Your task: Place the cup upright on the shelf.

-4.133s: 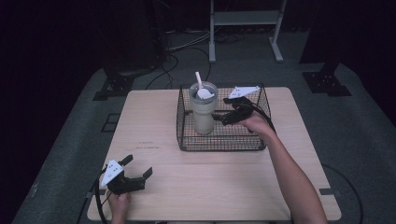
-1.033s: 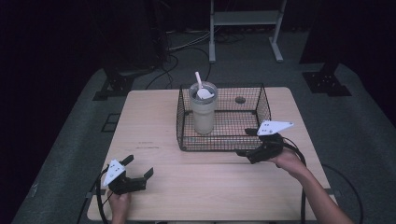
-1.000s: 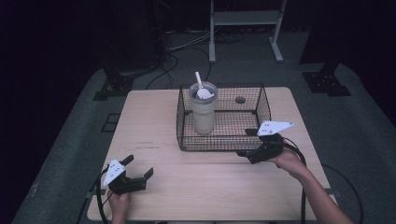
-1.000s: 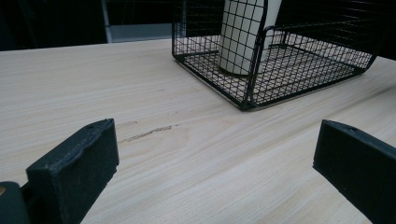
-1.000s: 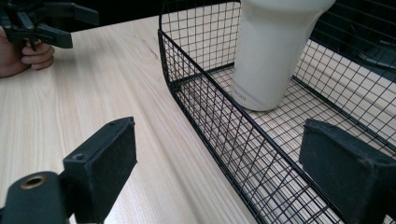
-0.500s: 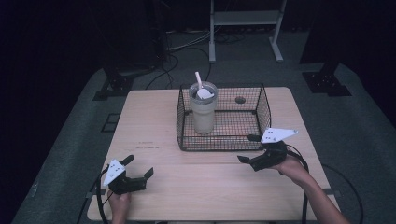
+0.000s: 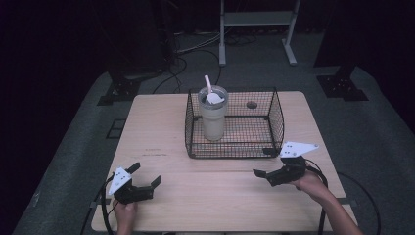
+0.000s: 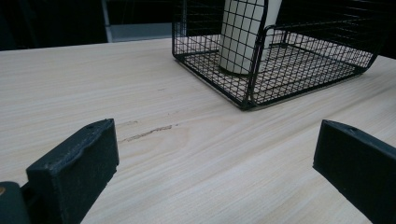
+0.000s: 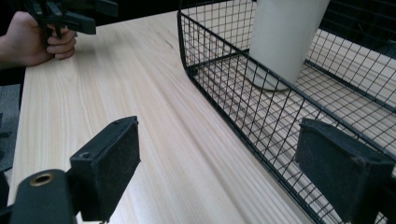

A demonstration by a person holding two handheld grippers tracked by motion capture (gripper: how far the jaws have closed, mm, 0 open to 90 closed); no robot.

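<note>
A black wire basket [image 7: 274,117] stands at the back middle of the wooden table [image 7: 161,127]. In its left part a pale tumbler [image 7: 213,117] stands upright with a white utensil [image 7: 210,90] sticking out of its top. My right gripper [image 7: 261,164] is open and empty, low over the table just in front of the basket's front right corner. At the front left edge my left gripper [image 7: 146,174] is open and empty, far from the basket. The left gripper view has its open jaws [image 8: 217,172] facing the basket [image 8: 252,56] and tumbler [image 8: 243,32]. The right gripper view looks along the basket's front wall [image 9: 224,88], tumbler [image 9: 285,37] behind.
The basket's right half holds nothing. A round hole [image 7: 252,104] marks the tabletop behind it. The person's other hand [image 9: 32,42] with the left gripper [image 9: 70,16] appears far off in the right gripper view. Dark floor, cables and a metal stand [image 7: 254,19] lie beyond the table.
My right gripper left the tumbler in the basket and drew back toward the person, ending low at the front right of the table. The left gripper stayed put.
</note>
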